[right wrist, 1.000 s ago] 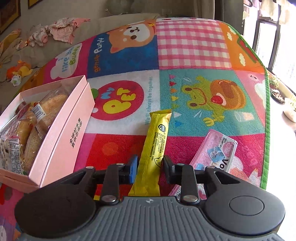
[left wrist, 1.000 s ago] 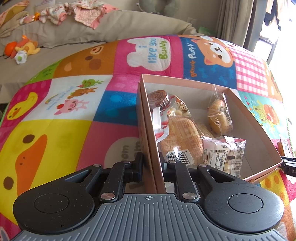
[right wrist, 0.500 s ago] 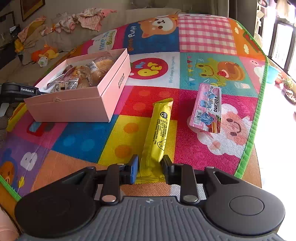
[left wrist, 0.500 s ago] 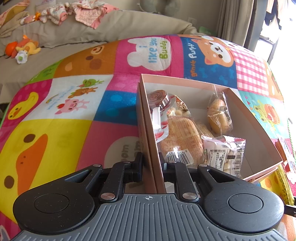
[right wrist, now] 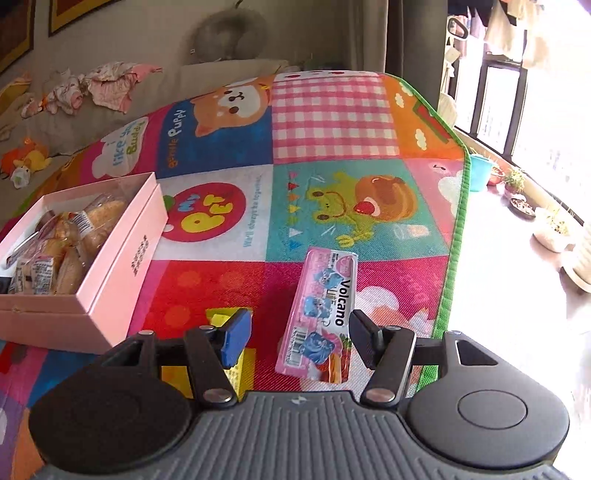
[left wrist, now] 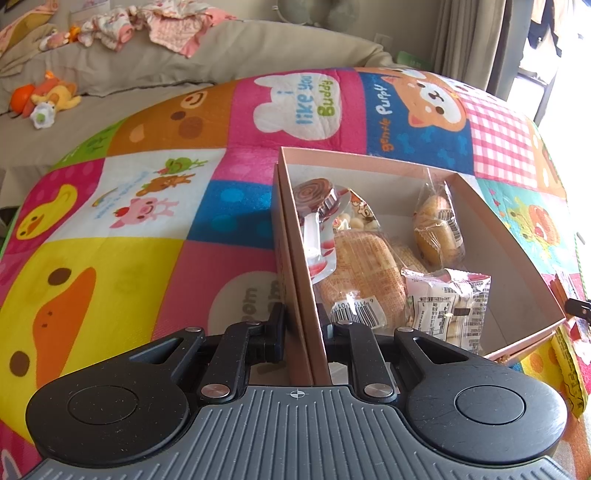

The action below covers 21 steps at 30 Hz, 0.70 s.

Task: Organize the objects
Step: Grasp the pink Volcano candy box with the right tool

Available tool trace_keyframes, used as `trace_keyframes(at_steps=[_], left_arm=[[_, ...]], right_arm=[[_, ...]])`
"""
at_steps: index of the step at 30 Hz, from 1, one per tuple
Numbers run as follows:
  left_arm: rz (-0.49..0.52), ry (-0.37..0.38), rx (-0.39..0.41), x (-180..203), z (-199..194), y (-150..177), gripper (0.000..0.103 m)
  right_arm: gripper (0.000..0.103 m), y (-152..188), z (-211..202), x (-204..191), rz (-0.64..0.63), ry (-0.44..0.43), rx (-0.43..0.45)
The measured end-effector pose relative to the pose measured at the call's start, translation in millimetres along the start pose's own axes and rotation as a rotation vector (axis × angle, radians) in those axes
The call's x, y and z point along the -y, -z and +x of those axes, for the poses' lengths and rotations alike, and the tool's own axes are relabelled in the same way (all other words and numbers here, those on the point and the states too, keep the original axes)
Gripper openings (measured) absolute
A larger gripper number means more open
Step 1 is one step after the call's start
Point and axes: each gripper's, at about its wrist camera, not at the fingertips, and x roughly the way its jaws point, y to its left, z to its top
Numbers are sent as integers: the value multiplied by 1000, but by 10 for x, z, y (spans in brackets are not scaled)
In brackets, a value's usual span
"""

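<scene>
My left gripper [left wrist: 303, 325] is shut on the near left wall of the pink box [left wrist: 291, 236], which holds several wrapped breads and snacks [left wrist: 364, 273]. The pink box also shows at the left of the right wrist view [right wrist: 122, 266]. My right gripper [right wrist: 299, 334] is open and empty, its fingers on either side of the pink Volcano packet [right wrist: 325, 314] lying on the mat. The yellow snack bar [right wrist: 236, 365] lies on the mat under the left finger [right wrist: 234, 336]; it also shows at the right edge of the left wrist view [left wrist: 570, 369].
A colourful cartoon play mat [right wrist: 332, 122] covers the surface; its green edge [right wrist: 452, 258] runs along the right, with pots [right wrist: 554, 232] on the floor beyond. A beige sofa with clothes [left wrist: 159, 22] and toys [left wrist: 44, 99] lies behind.
My right gripper let go of the yellow snack bar, opened, and shifted right over the pink Volcano packet. My left gripper kept its hold on the box wall.
</scene>
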Motion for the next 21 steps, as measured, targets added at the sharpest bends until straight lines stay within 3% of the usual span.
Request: trace_keyframes(at_steps=[4,6,8,17,21], left_arm=[[5,-2,-2,0,-11,1,18],[5,-3,-2,1,-11,2,17],[7,-6,-2,2,-10,2,17],[6,-9,-3,8,-15,-1,17],[-2,-6,1,-7,-17,-2,17]], right_arm=[[59,-88,403,94,33,44,-55],[48,-88,495,89,27,50,-75],[44,-68,467,53,9,31,-73],[44,77,-193,2,-49,-36,-45],[44,163,-511,-57,-28,-150,-86]])
